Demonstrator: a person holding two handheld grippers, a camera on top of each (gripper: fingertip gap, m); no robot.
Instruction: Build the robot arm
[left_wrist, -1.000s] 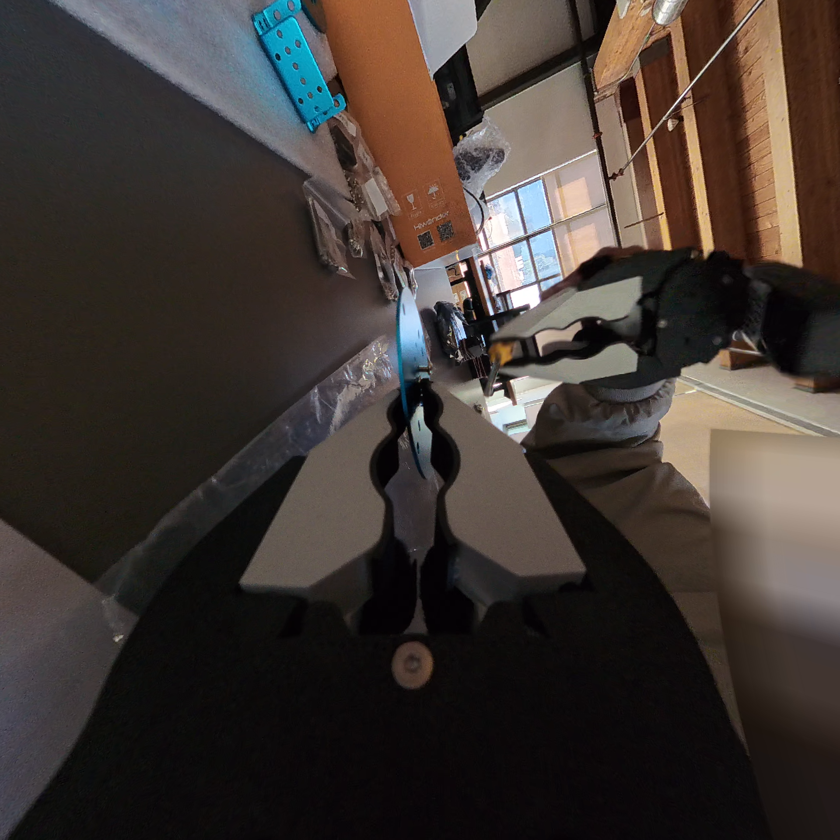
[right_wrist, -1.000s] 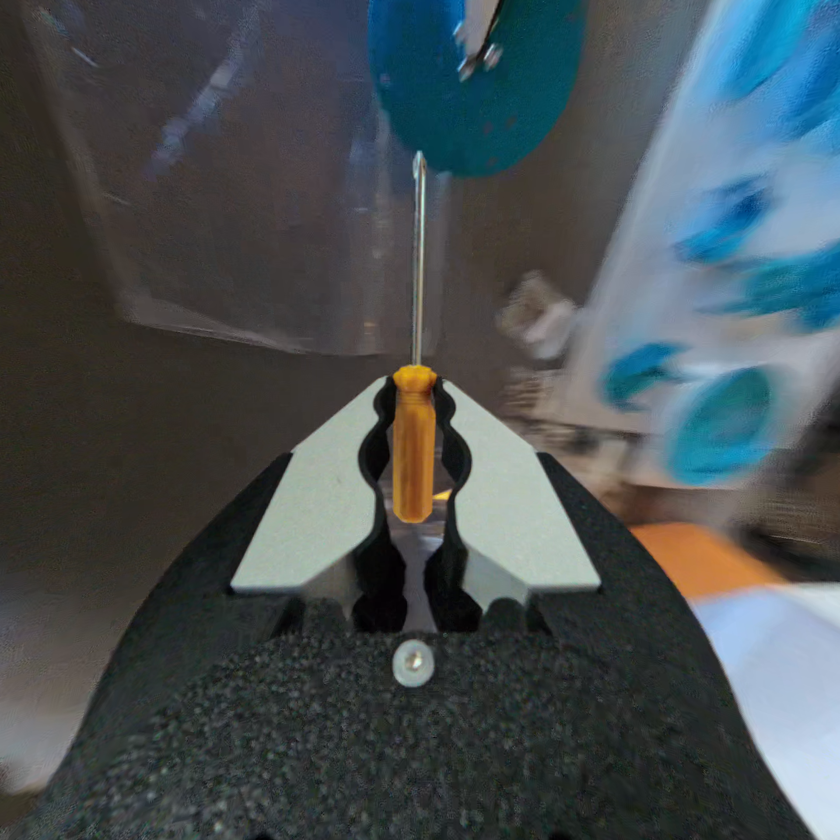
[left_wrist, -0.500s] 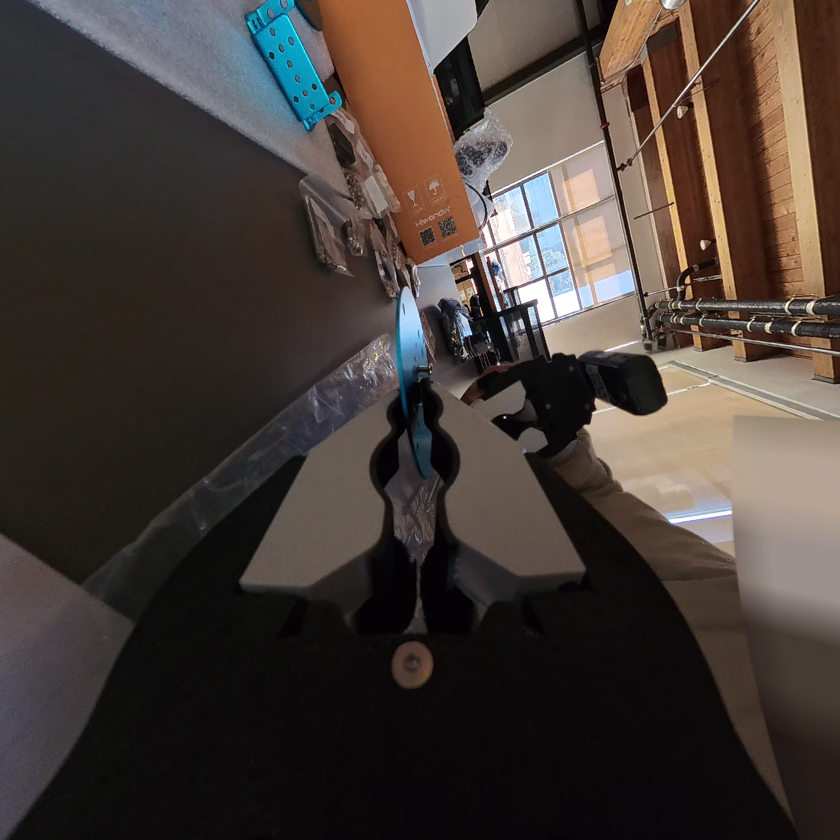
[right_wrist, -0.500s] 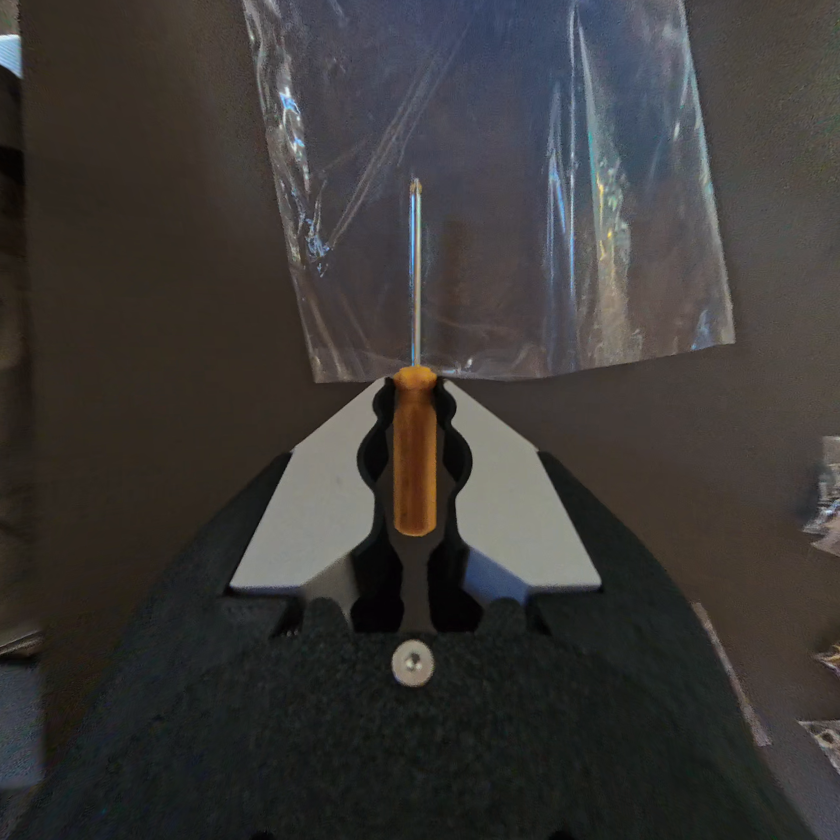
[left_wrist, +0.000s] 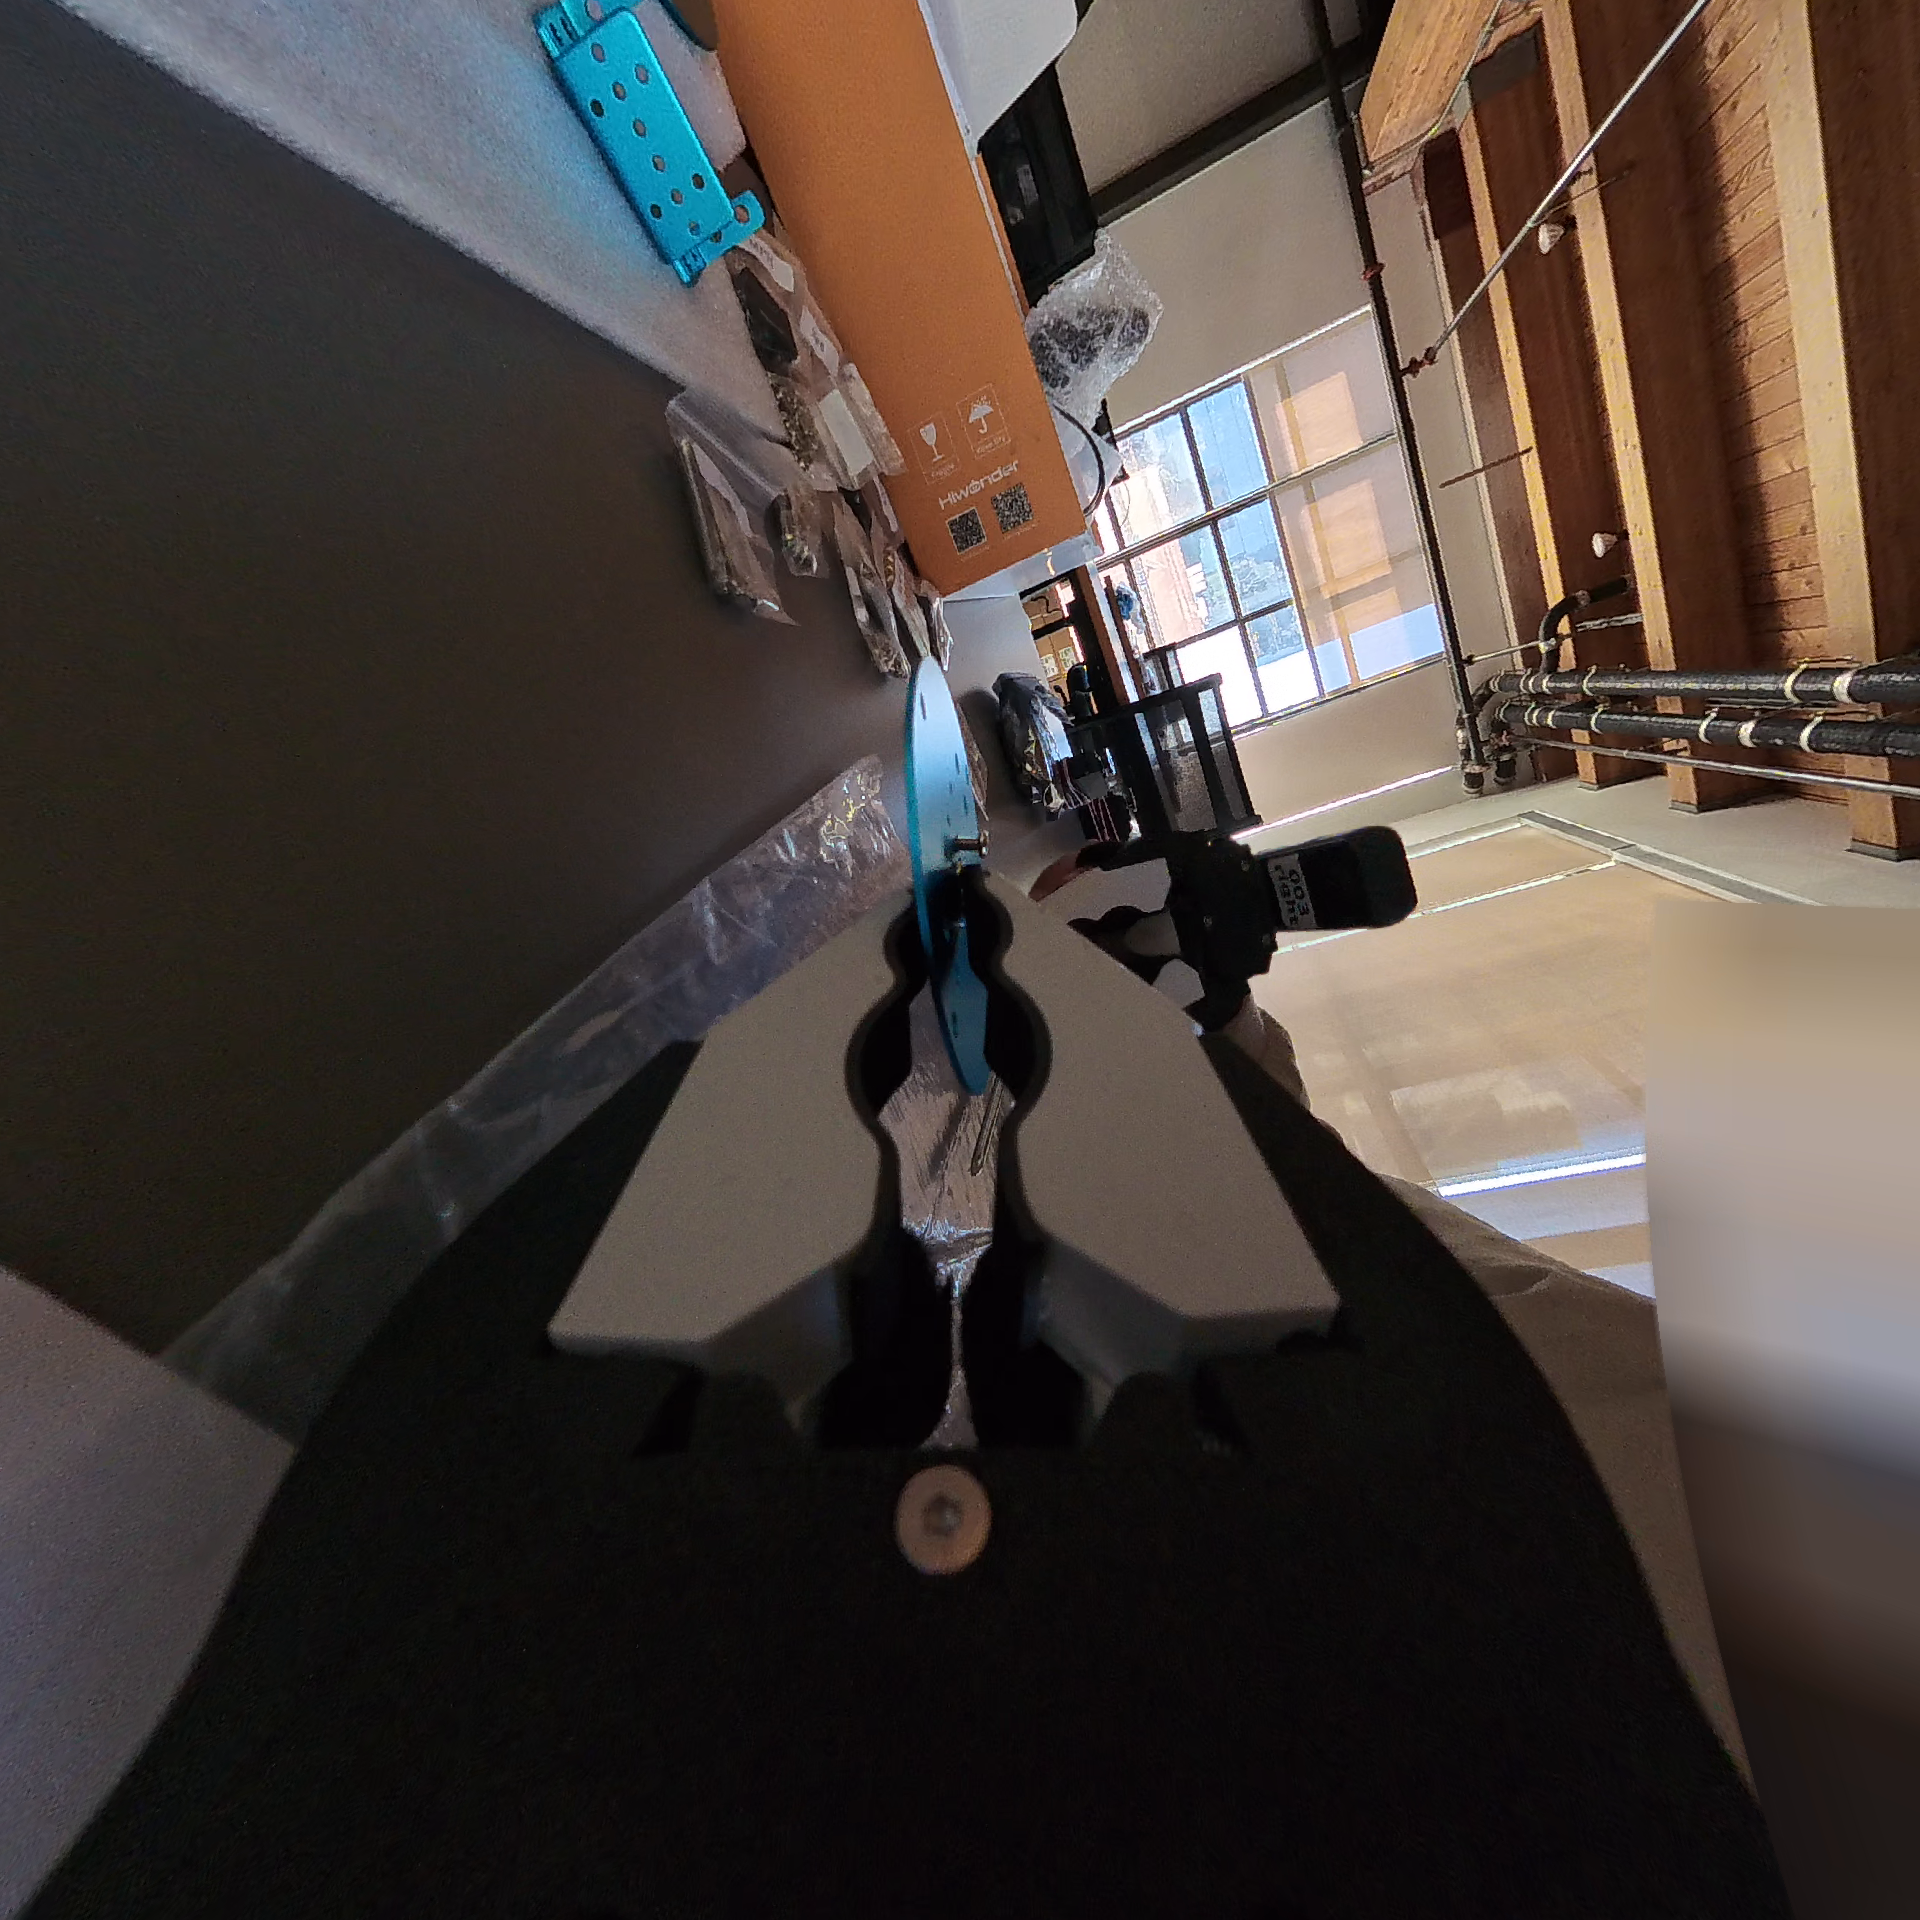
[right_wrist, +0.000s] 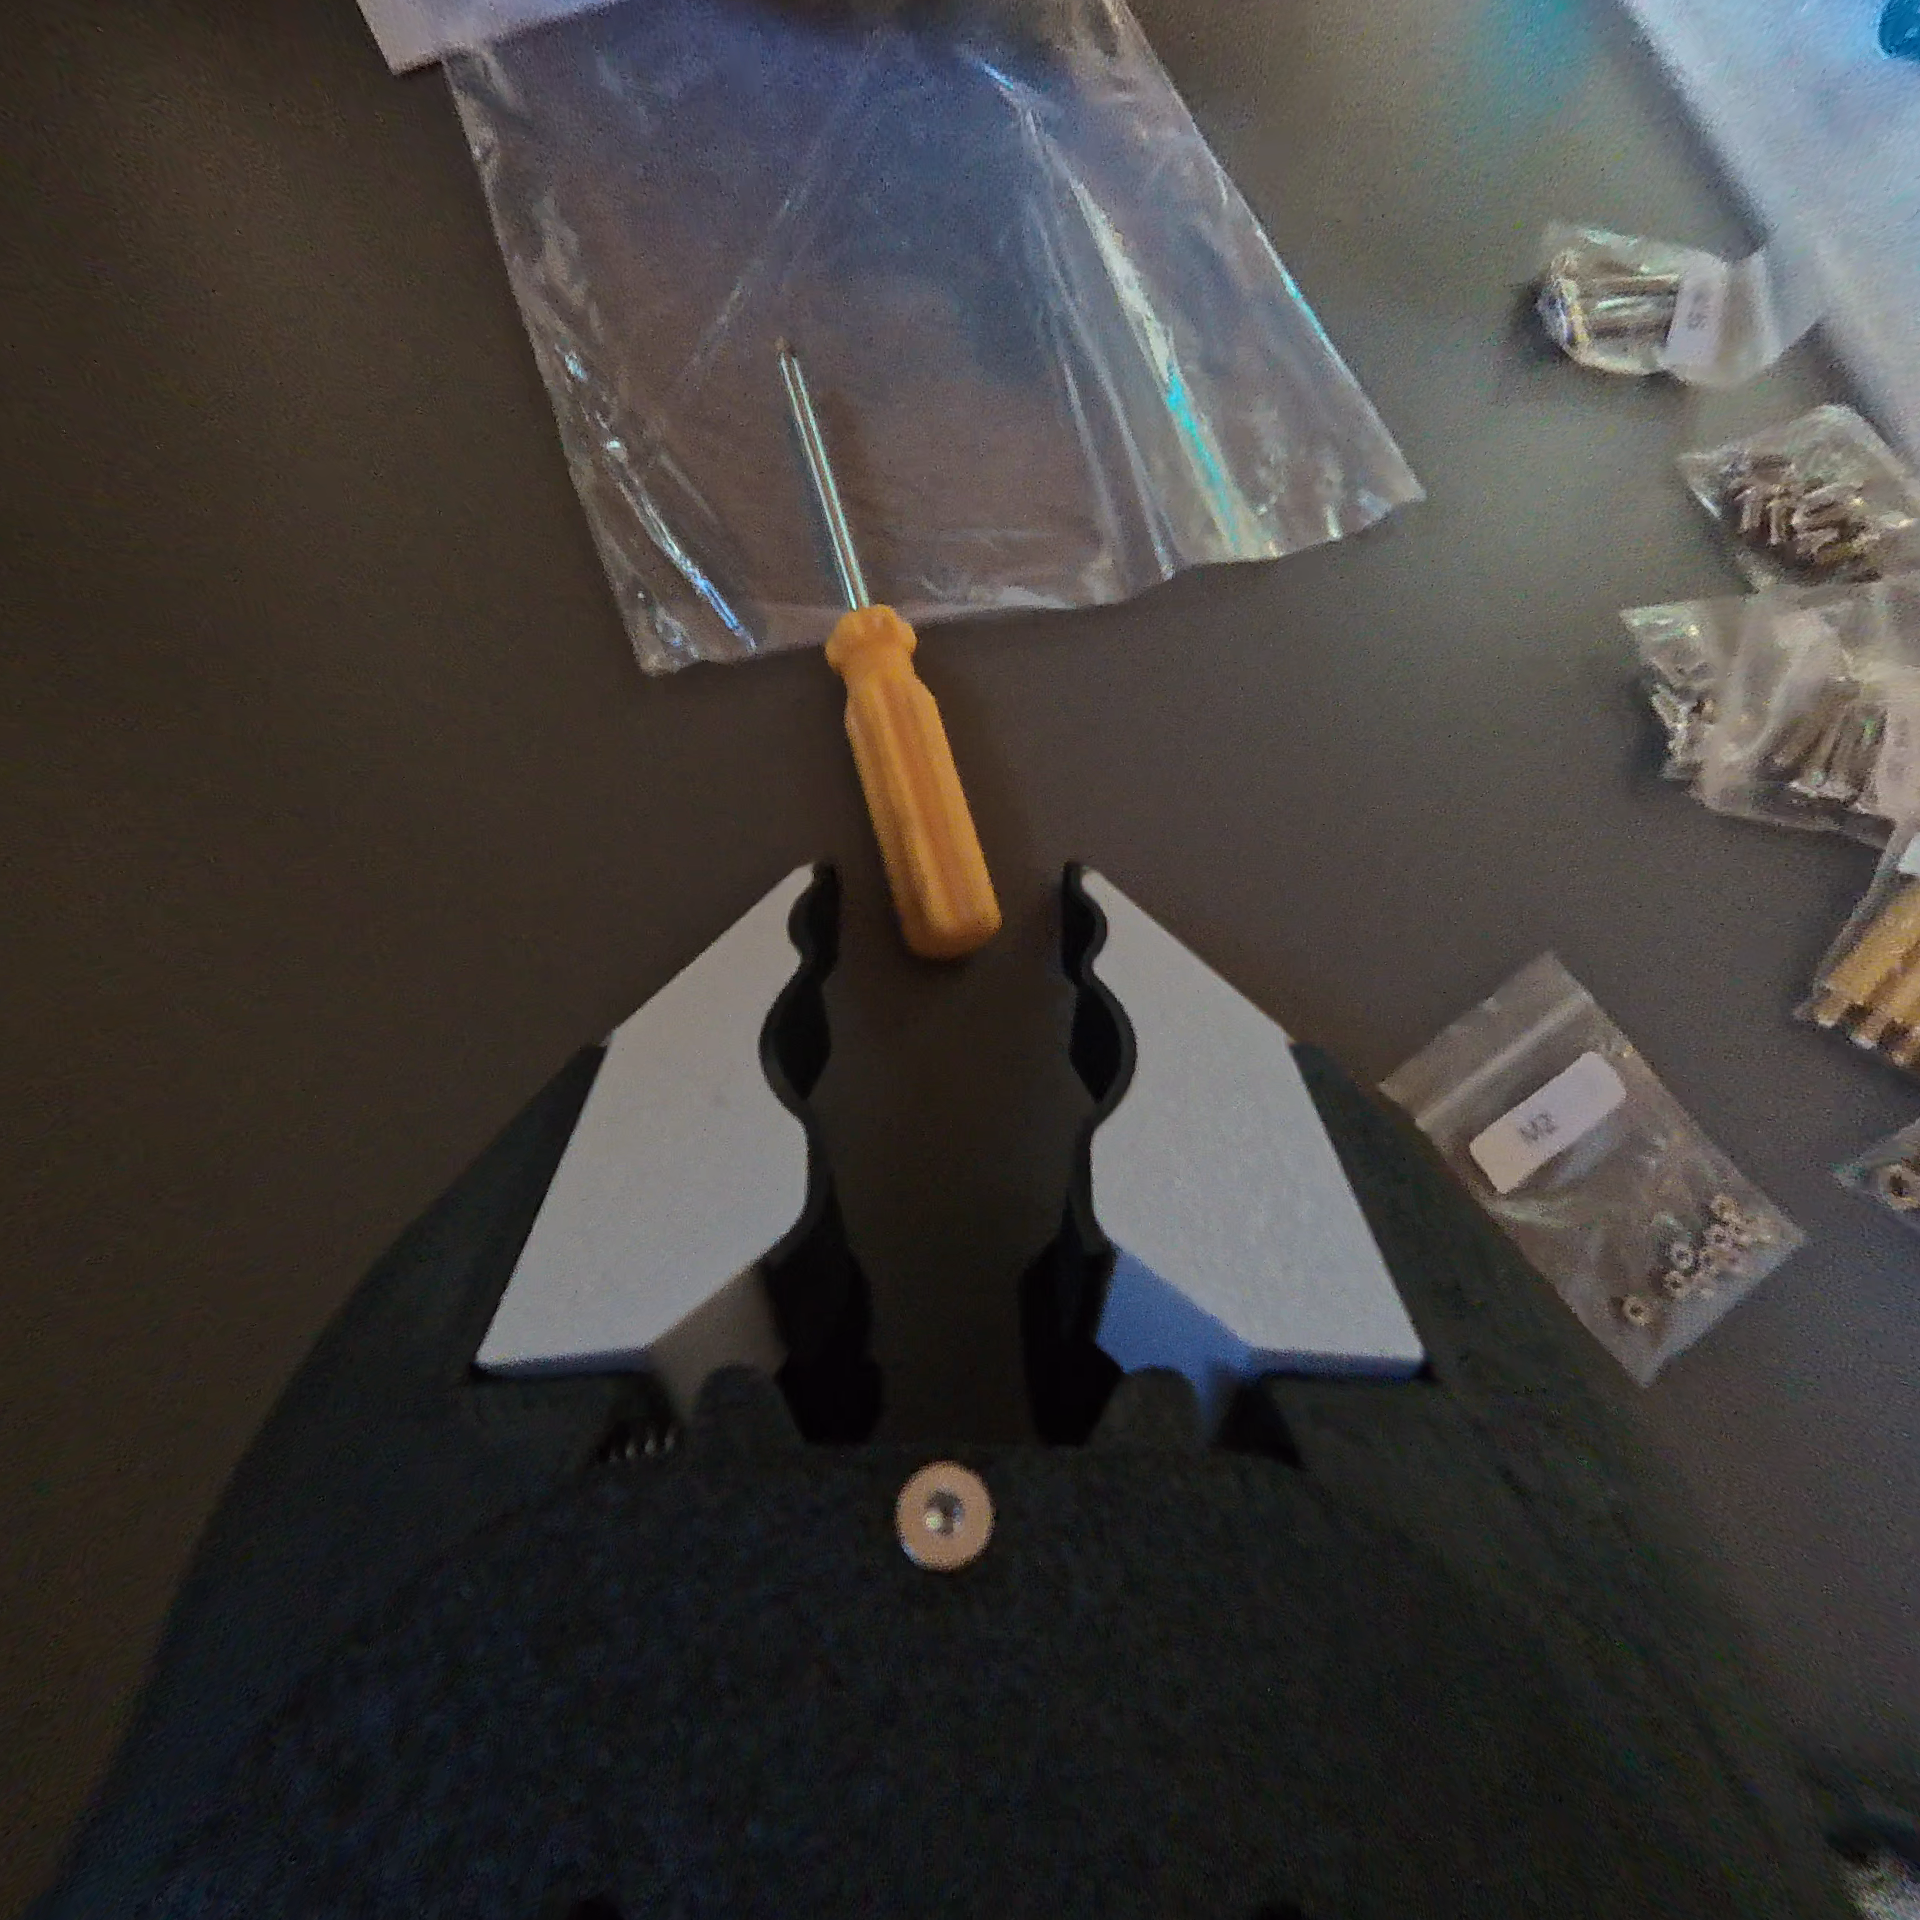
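My left gripper (left_wrist: 951, 904) is shut on a thin blue round metal plate (left_wrist: 935, 790), held edge-on above the dark table (left_wrist: 312, 623); a small screw (left_wrist: 971, 844) sticks out of the plate. My right gripper (right_wrist: 948, 883) is open and empty. A small screwdriver with an orange handle (right_wrist: 909, 779) lies on the dark table just ahead of its fingertips, its thin shaft (right_wrist: 823, 478) resting on a clear plastic bag (right_wrist: 914, 312). The right gripper also shows farther off in the left wrist view (left_wrist: 1226, 914), low over the table.
Several small clear bags of screws and standoffs (right_wrist: 1787, 665) lie to the right, one with a white label (right_wrist: 1590, 1174). In the left wrist view a blue perforated bracket (left_wrist: 644, 135) lies on white foam beside an orange box (left_wrist: 894, 270). The clear bag (left_wrist: 665, 987) lies below the plate. The left gripper's tips are roughly 20 cm from the right gripper's.
My right gripper moved away from the blue plate down to the table, opened and let go of the screwdriver, which now lies on the table. My left gripper kept still with the plate.
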